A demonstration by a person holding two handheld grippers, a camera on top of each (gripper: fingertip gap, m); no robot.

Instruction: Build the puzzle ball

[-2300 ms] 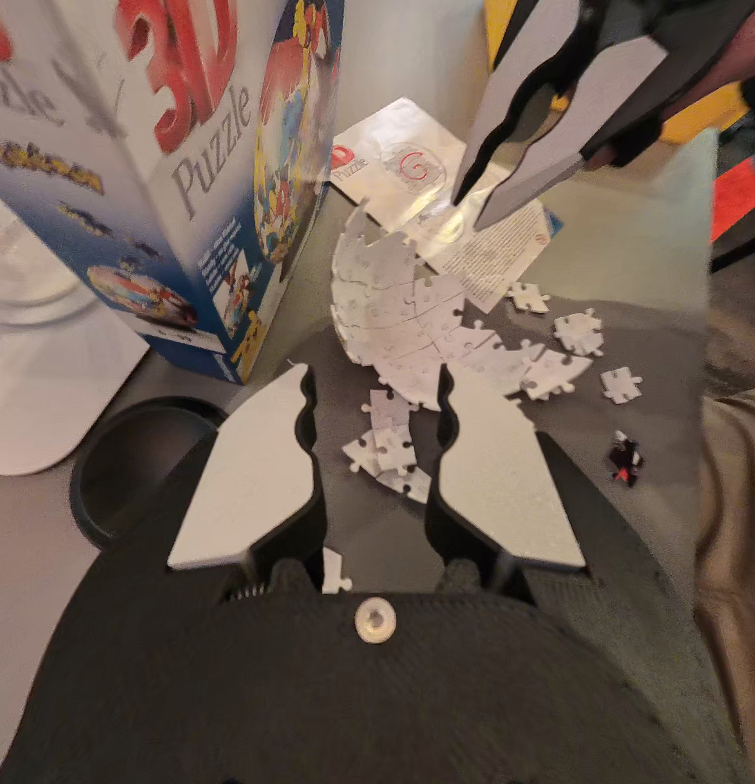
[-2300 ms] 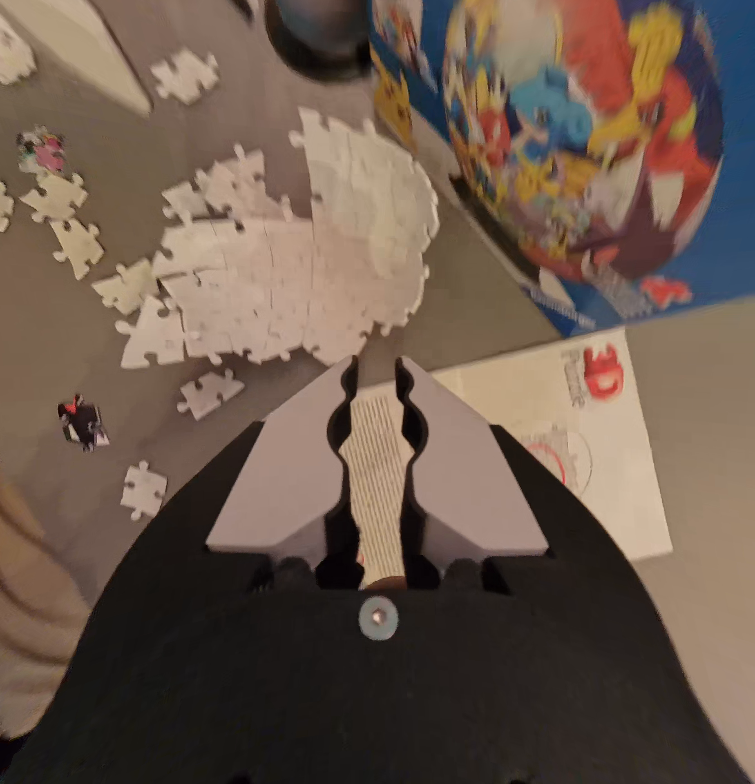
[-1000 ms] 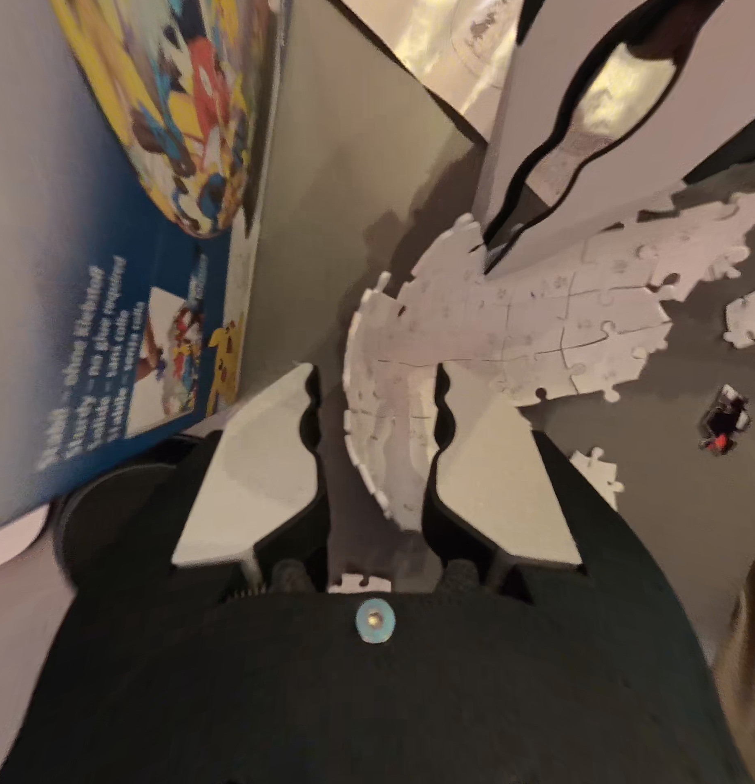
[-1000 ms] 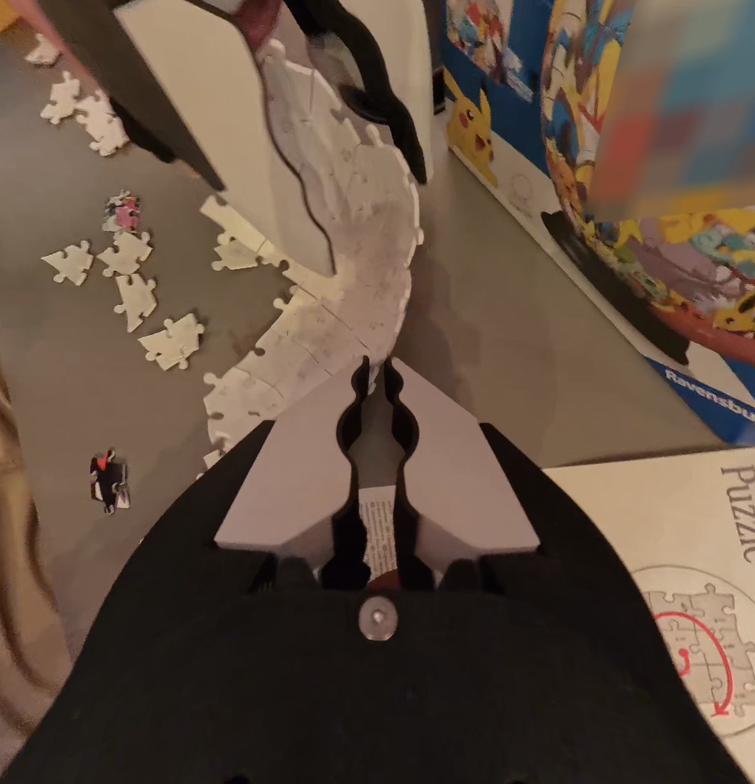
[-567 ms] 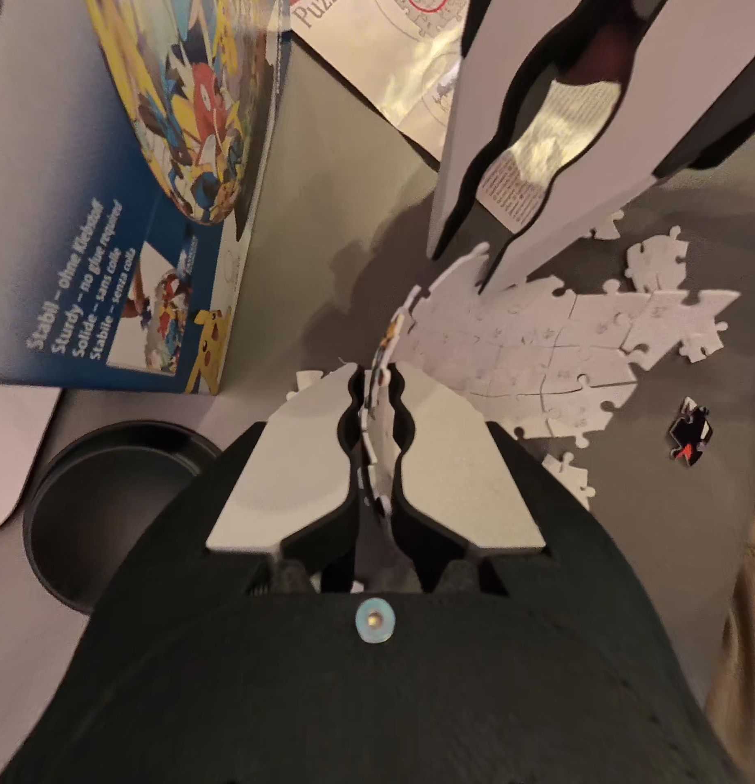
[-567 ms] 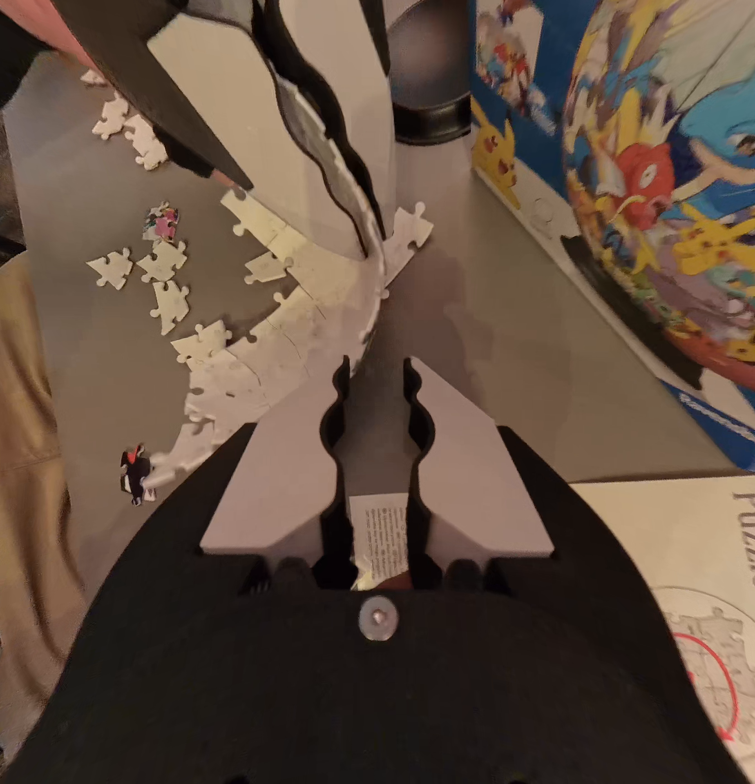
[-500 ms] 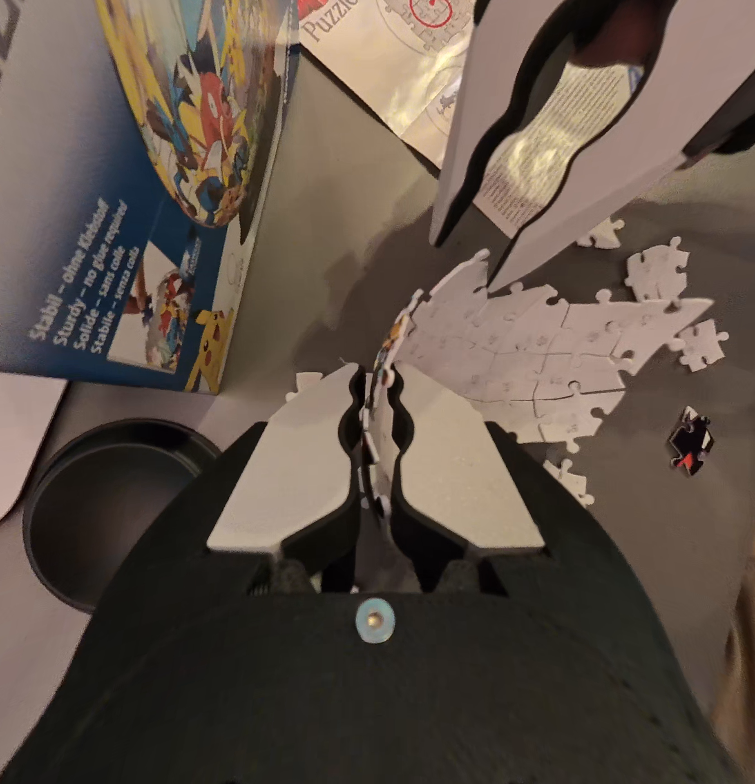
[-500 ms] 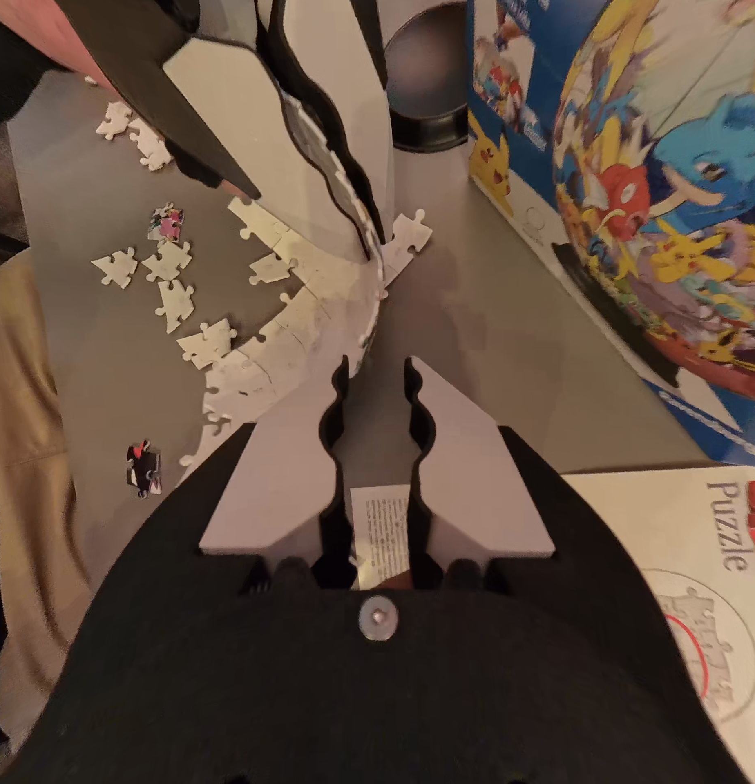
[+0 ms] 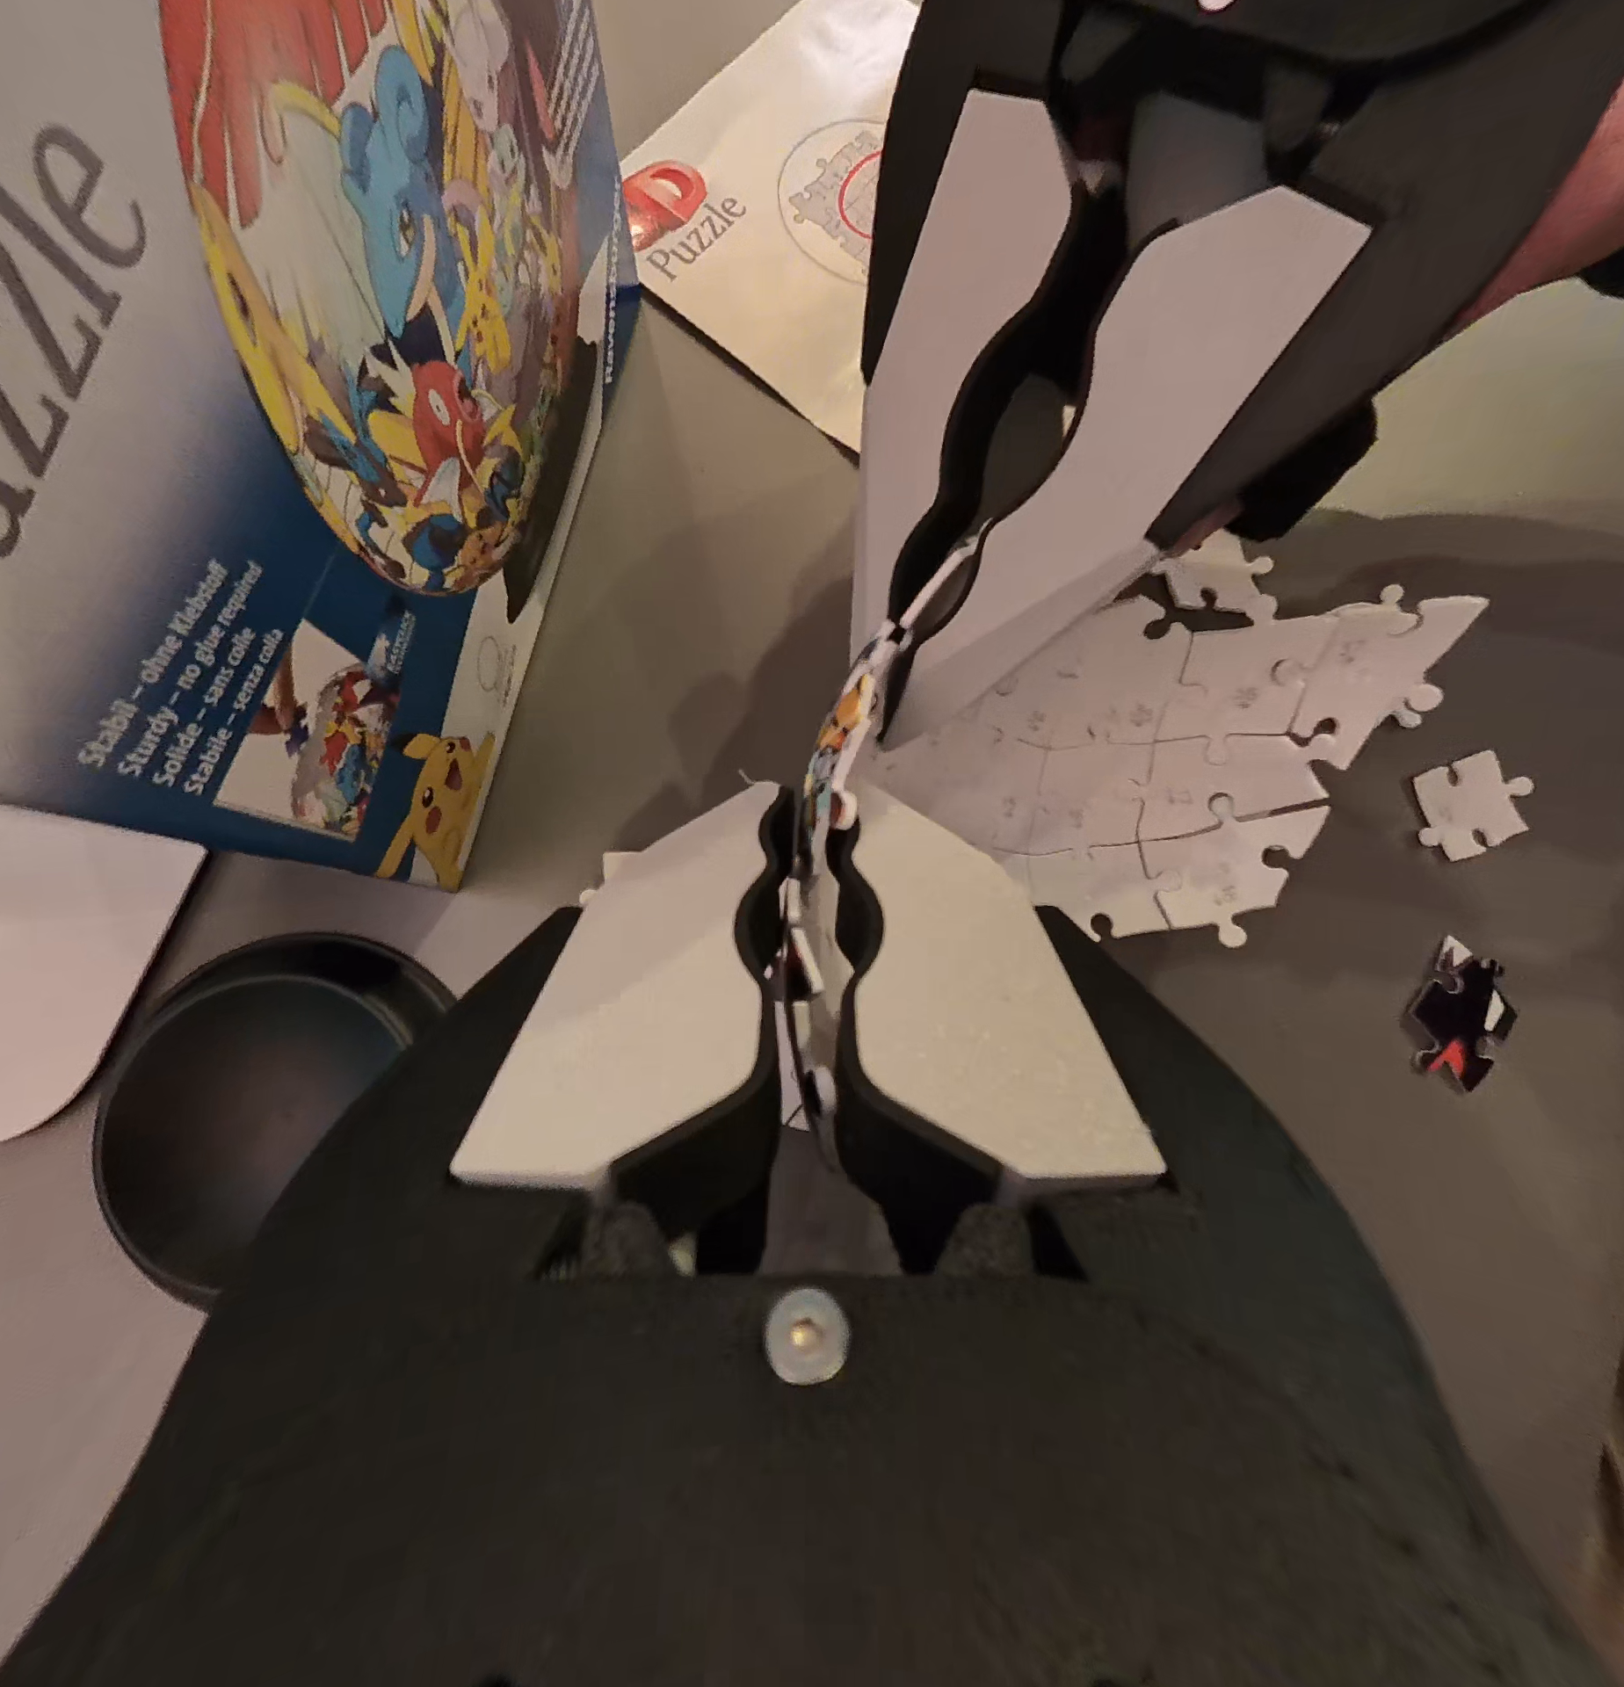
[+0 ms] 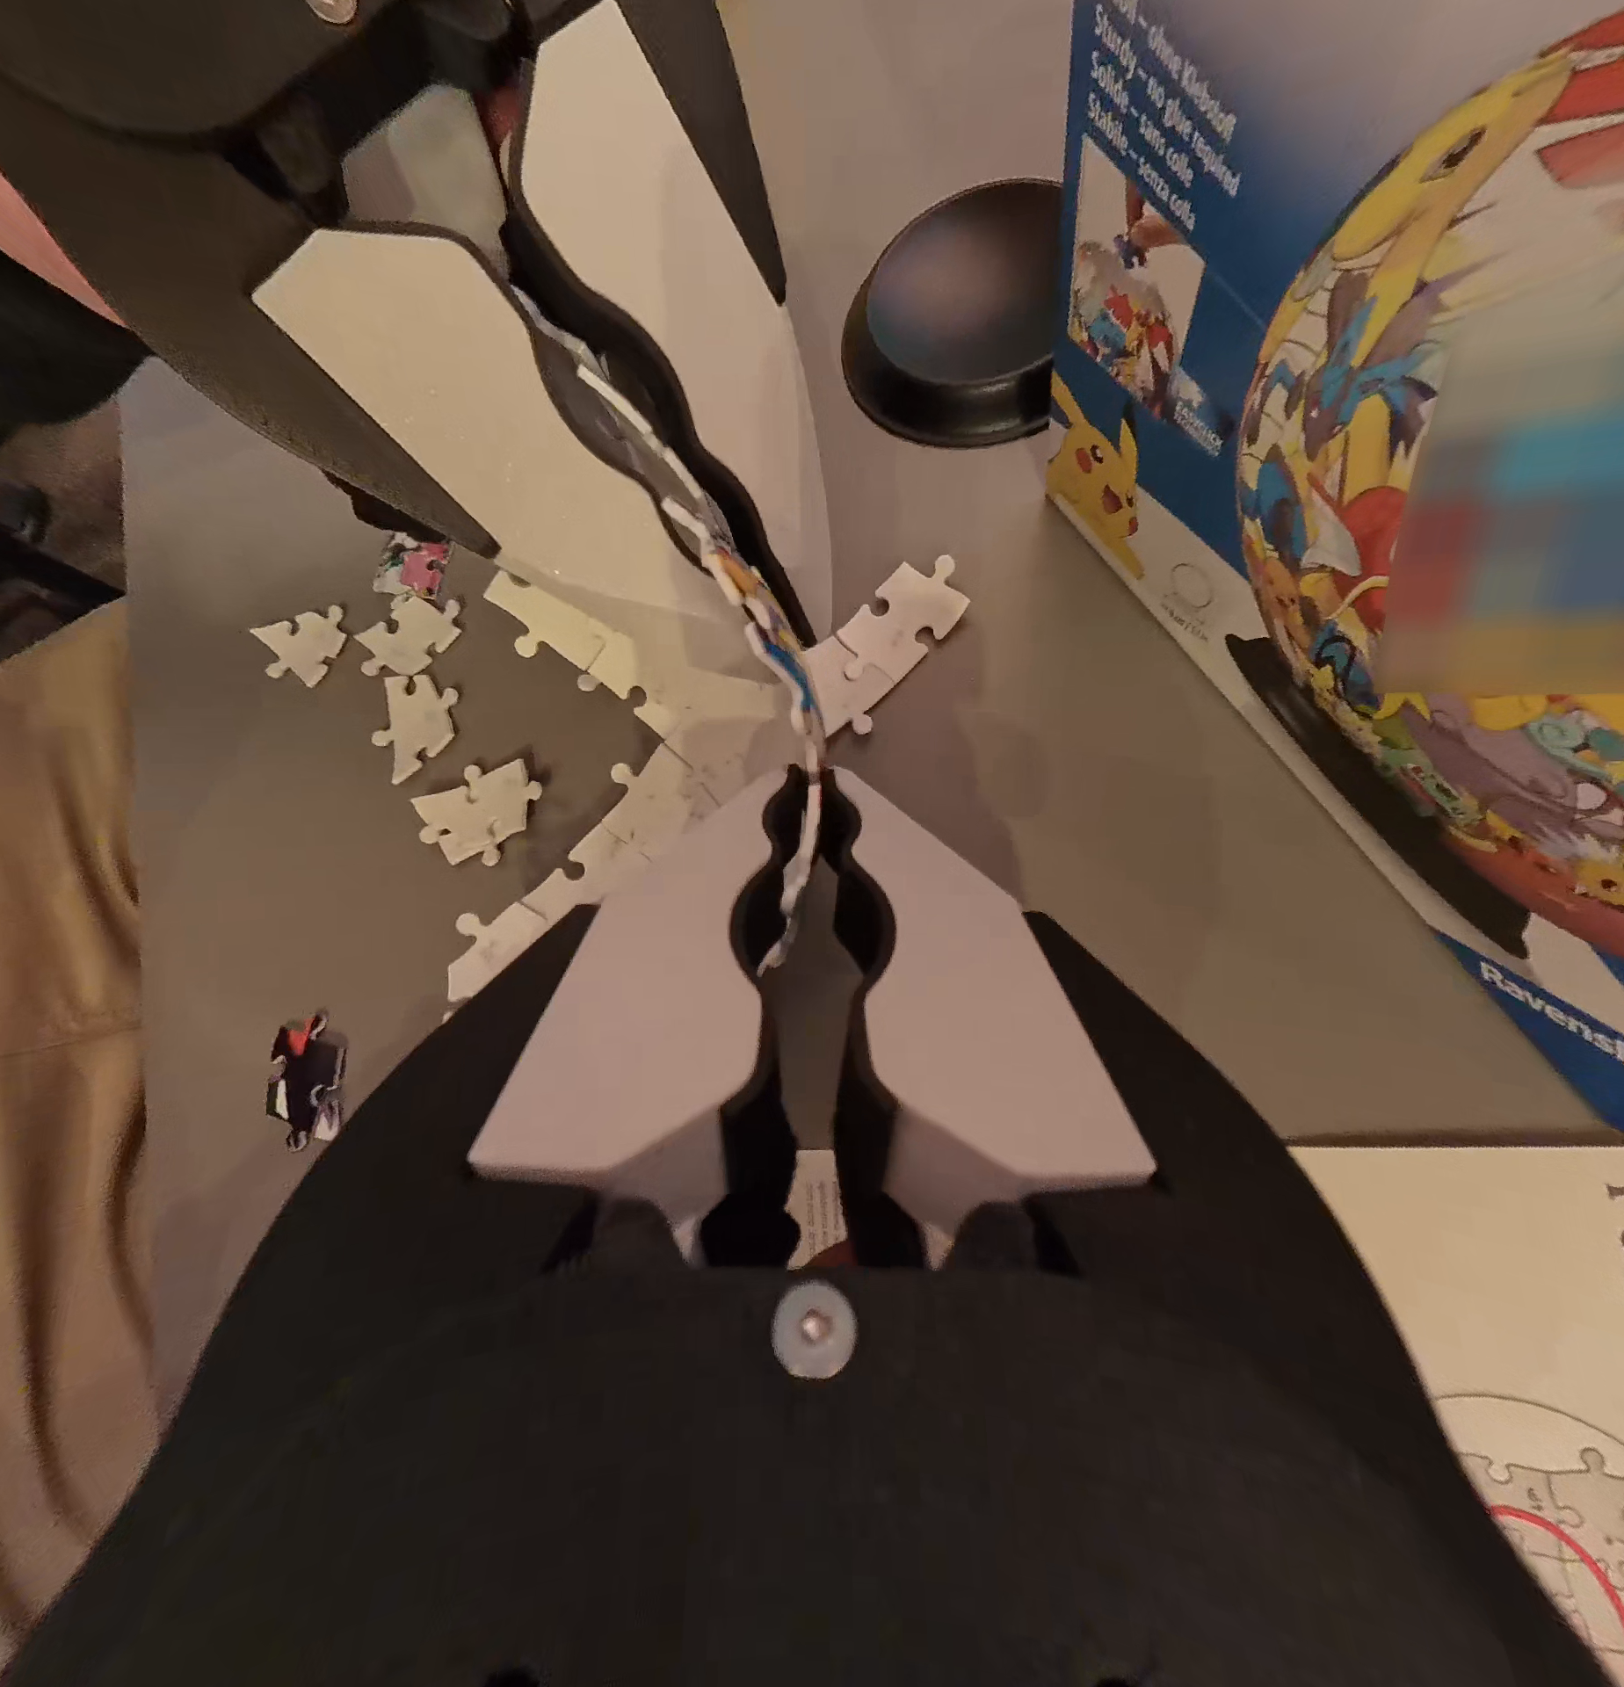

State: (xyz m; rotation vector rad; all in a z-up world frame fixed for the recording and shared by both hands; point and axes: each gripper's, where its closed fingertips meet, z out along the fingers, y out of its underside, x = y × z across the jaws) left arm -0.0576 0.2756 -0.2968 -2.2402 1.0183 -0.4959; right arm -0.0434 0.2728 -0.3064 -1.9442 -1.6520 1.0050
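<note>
The partly built puzzle ball is a curved shell of joined pieces (image 9: 1155,758), white inside and printed outside, standing on edge on the grey table. My left gripper (image 9: 816,803) is shut on the shell's rim. My right gripper (image 10: 813,774) is shut on the same rim a little farther along, facing the left one. The right gripper also shows in the left wrist view (image 9: 877,685), and the left gripper in the right wrist view (image 10: 790,653). Part of the shell (image 10: 900,607) shows behind the fingers. Several loose white pieces (image 10: 416,721) lie nearby.
The puzzle box (image 9: 334,365) stands close by the shell and also shows in the right wrist view (image 10: 1338,456). A black round stand (image 9: 270,1095) sits by it. A leaflet (image 10: 1520,1369) lies on the table. A dark printed piece (image 9: 1461,1022) lies apart. Beige clothing (image 10: 41,913) borders the table.
The left gripper closed on the shell's rim and tipped it up on edge. The right gripper then moved in and closed on the rim too.
</note>
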